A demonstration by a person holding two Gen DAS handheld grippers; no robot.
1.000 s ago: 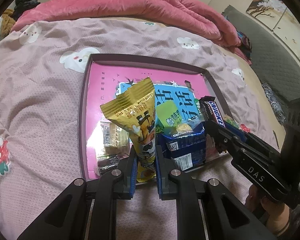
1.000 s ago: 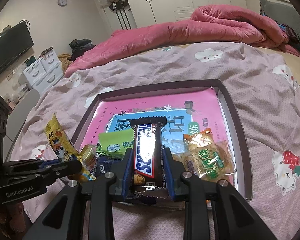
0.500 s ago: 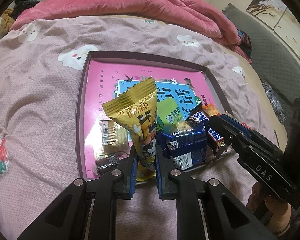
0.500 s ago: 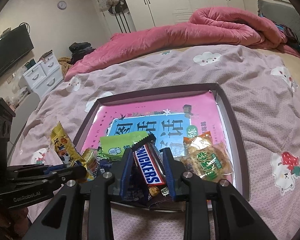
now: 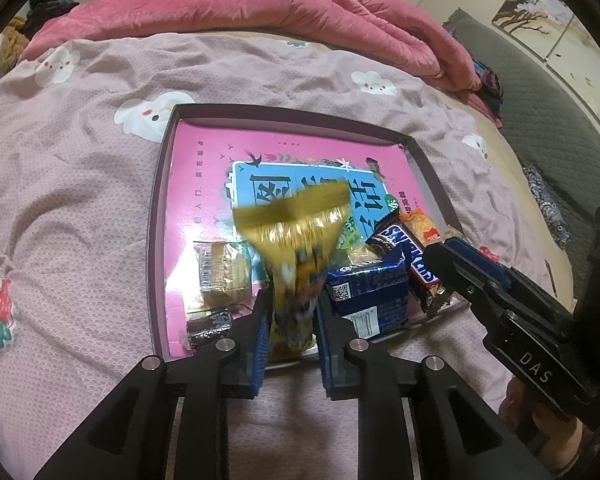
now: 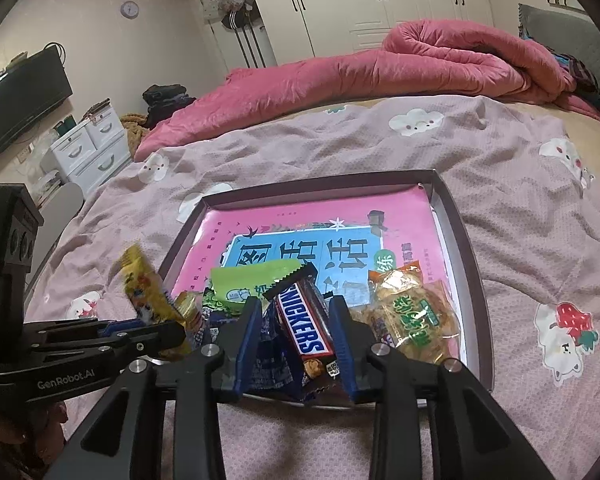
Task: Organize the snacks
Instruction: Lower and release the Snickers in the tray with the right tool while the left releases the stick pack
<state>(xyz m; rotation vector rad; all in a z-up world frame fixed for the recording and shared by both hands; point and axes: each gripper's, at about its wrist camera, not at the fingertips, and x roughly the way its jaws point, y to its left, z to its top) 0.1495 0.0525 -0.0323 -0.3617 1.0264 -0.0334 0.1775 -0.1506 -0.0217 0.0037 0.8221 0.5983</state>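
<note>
Down on the bed, a shallow rectangular tray point(image 5: 158, 240) with a dark raised rim, lined with a glossy pink printed sheet point(image 5: 204, 168) bearing a blue panel of large characters. Crowded at the near end only, with the far half of the lining left bare. Near left corner: a clear-wrapped pack of pale wafers point(image 5: 220, 272) and a small dark wrapper point(image 5: 208, 326) just in front of it. Middle: a crinkled blue packet point(image 5: 368, 288) with a barcode, and a flat green sachet point(image 6: 252, 280) with a zigzag edge lying behind it. Right side: a puffy transparent bag of golden snacks point(image 6: 412, 316) with a green label.

Between the jaws of the left gripper point(image 5: 290, 312), a shiny yellow packet point(image 5: 296, 232), upright, fanned at the top, smeared by motion blur. Jaws just been opening; pads beside the packet's lower end, not seen pressing on it. Between the jaws of the right gripper point(image 6: 296, 336), a brown Snickers bar point(image 6: 304, 324), tilted, resting on the blue packet inside the tray. Jaws likewise just been opening, with a clear gap on the bar's left side.

Underneath, a dusty-pink textured bedsheet point(image 5: 80, 200) printed with white cloud creatures, rumpled in soft folds. Beyond, a plush rose-red quilt point(image 6: 380, 68) rolled along the bed's far edge.
</note>
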